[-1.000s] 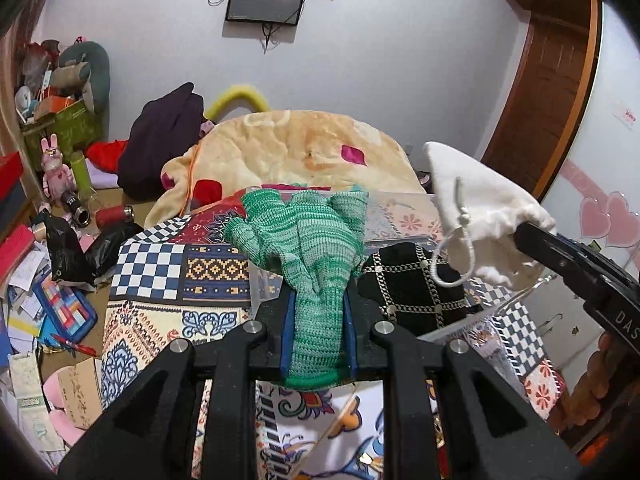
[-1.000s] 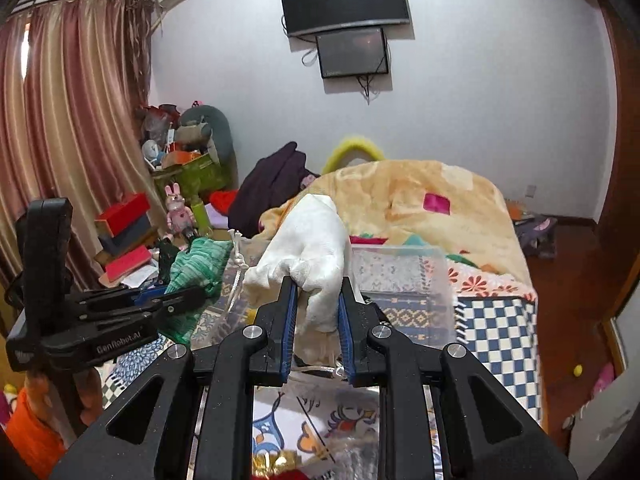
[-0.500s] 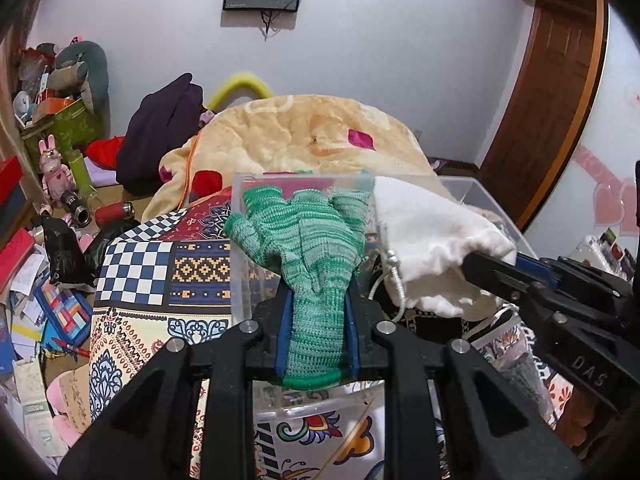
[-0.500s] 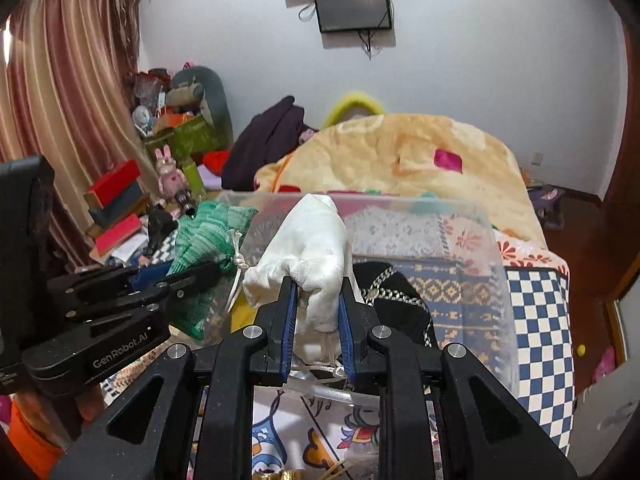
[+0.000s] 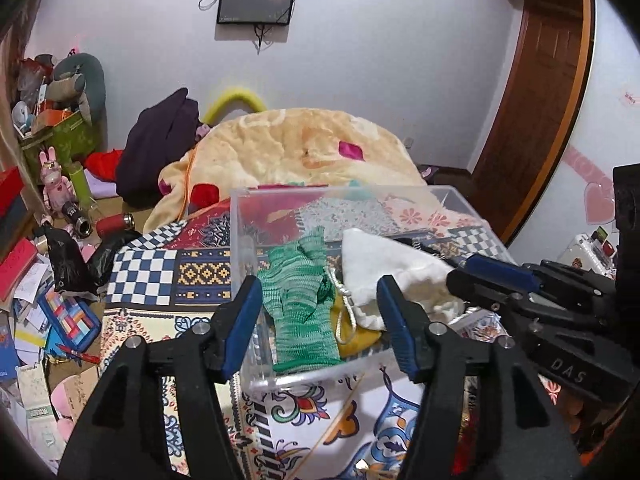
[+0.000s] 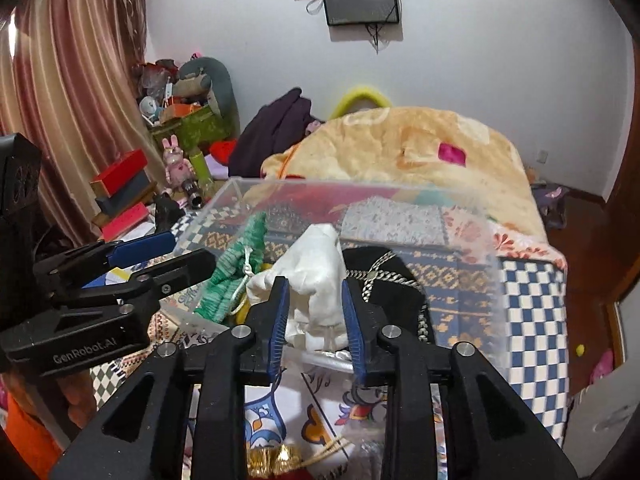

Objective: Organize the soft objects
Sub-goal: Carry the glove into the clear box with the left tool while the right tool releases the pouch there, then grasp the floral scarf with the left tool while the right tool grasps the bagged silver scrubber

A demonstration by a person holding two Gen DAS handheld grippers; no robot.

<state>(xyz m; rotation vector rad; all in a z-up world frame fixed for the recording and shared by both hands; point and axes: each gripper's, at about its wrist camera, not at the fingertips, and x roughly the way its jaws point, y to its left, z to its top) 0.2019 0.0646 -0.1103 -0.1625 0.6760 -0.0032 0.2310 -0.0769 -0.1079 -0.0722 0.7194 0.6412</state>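
Note:
A clear plastic box [image 5: 256, 376] stands on the patterned bedspread. A green knitted glove [image 5: 300, 304] lies inside it at the near left, next to a white drawstring pouch [image 5: 384, 276]. My left gripper [image 5: 320, 320] is open, its fingers spread wide on either side of the glove. My right gripper [image 6: 314, 320] is open just in front of the white pouch [image 6: 316, 276], which rests in the box [image 6: 496, 280]. The green glove [image 6: 236, 268] lies left of it. A black chain-patterned item [image 6: 392, 292] lies to the right inside the box.
A yellow blanket [image 5: 304, 152] is heaped on the bed behind the box. A dark garment [image 5: 160, 140] lies at the back left. The floor at left holds toys, boxes and papers [image 5: 36, 280]. A wooden door [image 5: 536, 100] is at right.
Both grippers lowered their items into the clear box and opened. The green glove and the white pouch now lie in the box, released.

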